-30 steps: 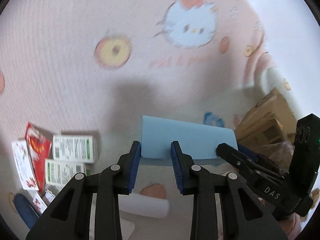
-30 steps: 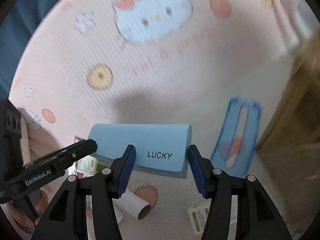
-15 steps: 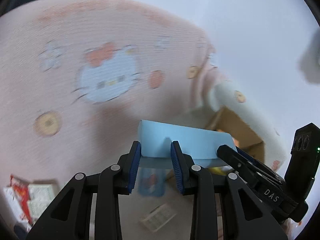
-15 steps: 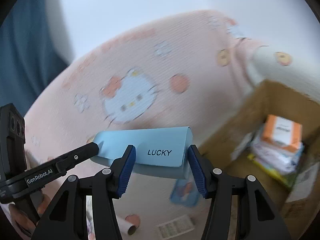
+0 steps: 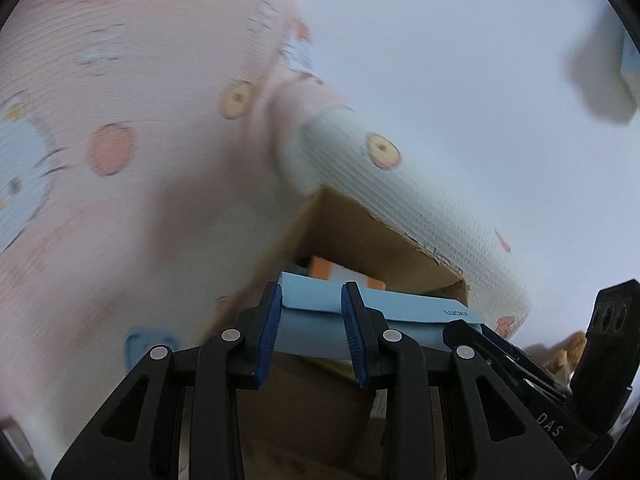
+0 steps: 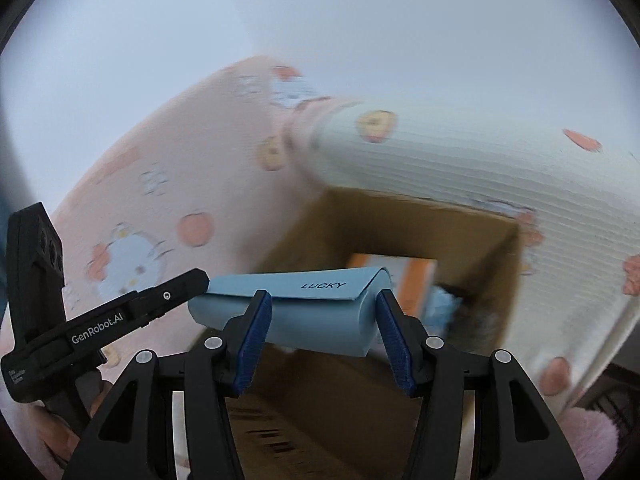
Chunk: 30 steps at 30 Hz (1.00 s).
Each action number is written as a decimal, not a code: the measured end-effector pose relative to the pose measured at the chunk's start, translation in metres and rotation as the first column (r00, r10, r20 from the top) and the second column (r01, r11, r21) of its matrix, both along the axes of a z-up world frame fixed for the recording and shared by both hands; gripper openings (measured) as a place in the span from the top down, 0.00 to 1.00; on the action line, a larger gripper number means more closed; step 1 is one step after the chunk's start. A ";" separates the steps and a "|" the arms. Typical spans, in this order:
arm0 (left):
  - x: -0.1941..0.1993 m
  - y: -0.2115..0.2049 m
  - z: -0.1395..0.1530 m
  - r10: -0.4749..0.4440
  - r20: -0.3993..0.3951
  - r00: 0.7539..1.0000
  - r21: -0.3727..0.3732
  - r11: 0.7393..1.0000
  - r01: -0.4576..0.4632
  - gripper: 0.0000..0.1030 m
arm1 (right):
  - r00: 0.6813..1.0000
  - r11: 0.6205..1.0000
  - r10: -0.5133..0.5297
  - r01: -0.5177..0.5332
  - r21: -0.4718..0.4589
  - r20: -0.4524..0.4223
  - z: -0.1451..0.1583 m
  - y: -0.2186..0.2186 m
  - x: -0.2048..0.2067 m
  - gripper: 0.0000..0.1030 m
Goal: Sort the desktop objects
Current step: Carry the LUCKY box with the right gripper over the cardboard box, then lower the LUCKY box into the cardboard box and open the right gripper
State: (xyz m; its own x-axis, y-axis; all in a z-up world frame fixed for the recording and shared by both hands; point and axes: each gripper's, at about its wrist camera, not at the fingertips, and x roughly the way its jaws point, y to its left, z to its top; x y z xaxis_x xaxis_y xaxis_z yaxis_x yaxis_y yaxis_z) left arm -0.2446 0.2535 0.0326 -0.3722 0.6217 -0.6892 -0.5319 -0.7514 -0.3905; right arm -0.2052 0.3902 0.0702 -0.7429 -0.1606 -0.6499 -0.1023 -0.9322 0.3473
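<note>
Cardboard box (image 6: pixel 496 280) is already part-filled, orange pack (image 6: pixel 416 276) inside. Blue LUCKY case (image 6: pixel 320 312) is held over its near edge, clamped by left gripper (image 5: pixel 312 332) and right gripper (image 6: pixel 320 340); dropping in remains.

Smooth matt blue case (image 6: pixel 320 312); brown cardboard box (image 6: pixel 500 280); ribbed pink cloth (image 5: pixel 140 120); ridged blue fingers (image 6: pixel 252 344).

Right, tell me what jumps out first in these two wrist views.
A light blue case marked LUCKY fills the lower middle of both views, clamped at one end by the left gripper and at the other by the right gripper. Just behind it gapes an open cardboard box with an orange-and-white pack inside, set on a pink cartoon-print cloth.
</note>
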 end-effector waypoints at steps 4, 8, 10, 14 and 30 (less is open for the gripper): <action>-0.016 0.041 -0.013 -0.031 0.033 0.999 -0.031 0.999 0.032 0.67 | 0.997 0.999 -0.038 0.039 -0.011 0.068 -0.015 0.034 -0.019 0.49; -0.034 0.075 -0.023 -0.055 0.038 0.998 -0.045 0.997 0.057 0.67 | 0.991 0.998 -0.068 0.069 -0.002 0.115 -0.027 0.057 -0.044 0.49; -0.045 0.088 -0.028 -0.074 0.042 0.996 -0.047 0.996 0.076 0.67 | 0.988 0.997 -0.078 0.079 -0.002 0.131 -0.033 0.067 -0.054 0.49; -0.063 0.105 -0.047 -0.081 0.077 0.994 -0.063 0.994 0.086 0.67 | 0.982 0.996 -0.087 0.086 0.016 0.168 -0.046 0.077 -0.078 0.49; -0.049 0.111 -0.093 -0.143 0.141 0.980 -0.243 0.954 0.174 0.72 | 0.944 0.999 0.001 -0.012 0.032 0.329 -0.045 0.054 -0.084 0.50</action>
State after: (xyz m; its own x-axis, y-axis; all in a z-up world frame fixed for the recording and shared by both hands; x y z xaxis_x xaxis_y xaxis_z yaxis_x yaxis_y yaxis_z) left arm -0.2931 0.3640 -0.0602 -0.1879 0.4652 -0.8651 -0.6128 -0.7438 -0.2669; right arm -0.2896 0.4442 0.0248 -0.4855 -0.1387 -0.8632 -0.1996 -0.9437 0.2639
